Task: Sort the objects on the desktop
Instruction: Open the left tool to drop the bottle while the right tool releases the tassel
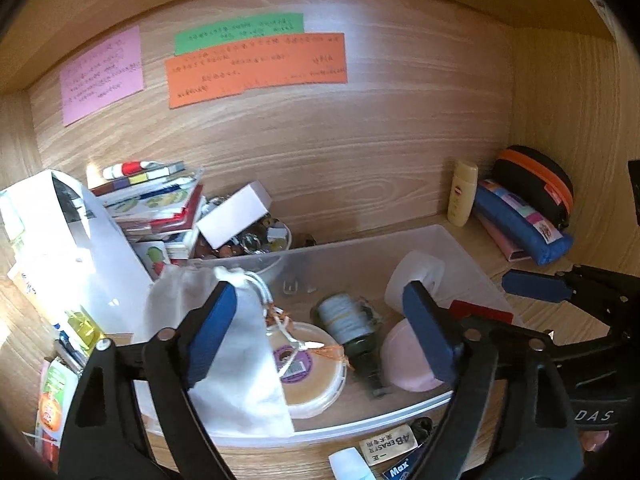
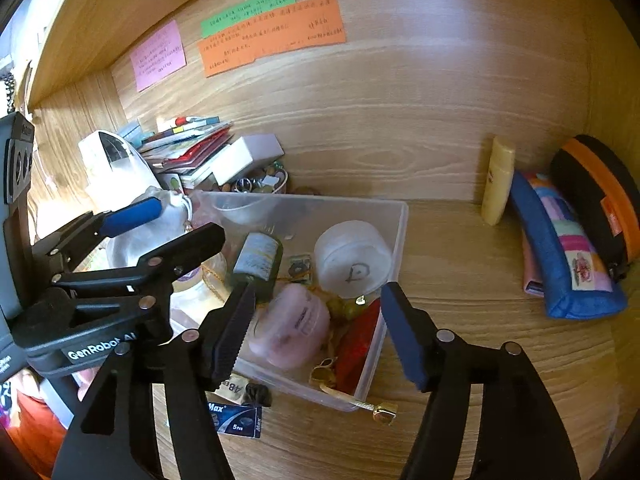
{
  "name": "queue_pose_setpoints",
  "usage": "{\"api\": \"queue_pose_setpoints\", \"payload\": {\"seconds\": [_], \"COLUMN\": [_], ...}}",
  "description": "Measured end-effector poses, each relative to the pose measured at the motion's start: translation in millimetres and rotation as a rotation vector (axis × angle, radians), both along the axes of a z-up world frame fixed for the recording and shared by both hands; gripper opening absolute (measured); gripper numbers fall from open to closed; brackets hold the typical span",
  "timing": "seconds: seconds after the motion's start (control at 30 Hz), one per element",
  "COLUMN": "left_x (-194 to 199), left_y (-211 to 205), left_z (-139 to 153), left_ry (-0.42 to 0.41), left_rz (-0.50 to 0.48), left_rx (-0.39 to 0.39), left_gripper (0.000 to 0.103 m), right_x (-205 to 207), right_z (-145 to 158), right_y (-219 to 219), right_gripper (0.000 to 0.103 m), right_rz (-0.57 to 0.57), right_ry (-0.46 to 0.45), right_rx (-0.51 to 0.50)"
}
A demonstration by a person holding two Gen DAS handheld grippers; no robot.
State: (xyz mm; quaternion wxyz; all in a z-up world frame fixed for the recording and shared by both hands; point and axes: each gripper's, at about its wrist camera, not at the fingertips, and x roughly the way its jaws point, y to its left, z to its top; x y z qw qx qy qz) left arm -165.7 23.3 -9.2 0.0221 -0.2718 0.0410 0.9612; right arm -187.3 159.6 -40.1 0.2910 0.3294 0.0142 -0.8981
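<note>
A clear plastic bin (image 1: 360, 246) (image 2: 402, 216) stands on the wooden shelf. In it lie a white drawstring pouch (image 1: 240, 380), a round tin with a purple label (image 1: 312, 376), a dark green bottle (image 1: 348, 320) (image 2: 258, 258), a pink round case (image 1: 404, 364) (image 2: 290, 328), a frosted white jar (image 2: 352, 258) and a red packet (image 2: 358, 344). My left gripper (image 1: 320, 332) hangs open over the bin, its left finger above the pouch. My right gripper (image 2: 320, 334) is open over the bin's near right corner, above the pink case and red packet.
A pile of books and cards (image 1: 156, 200), a white box (image 1: 236, 216) and a bowl of trinkets (image 1: 264, 240) crowd the back left. At the right stand a cream bottle (image 2: 498, 180), a blue pencil case (image 2: 568, 264) and a black-orange pouch (image 2: 596, 196). An eraser (image 1: 386, 446) and a gold trinket (image 2: 384, 412) lie in front of the bin.
</note>
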Motion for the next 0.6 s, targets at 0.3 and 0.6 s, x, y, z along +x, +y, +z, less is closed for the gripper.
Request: {"api": "queue_pose_setpoints", "payload": {"seconds": [0.3,0.6], "left_x": [26,51], "left_y": [-16,-26], "left_z": [20,18], "left_ry": [0.038,0.019], "left_rz": [0.024,0.021], "left_rx": [-0.009,0.019], "left_gripper": [0.098,0.1], "right_x": [12,40], "right_z": [9,17], "right_y": [-1,8], "right_gripper": [0.063,0.078], "right_rz": [0.036,0.005], "right_ry": [0.029,0.066], "right_rx": [0.017,-0.003]}}
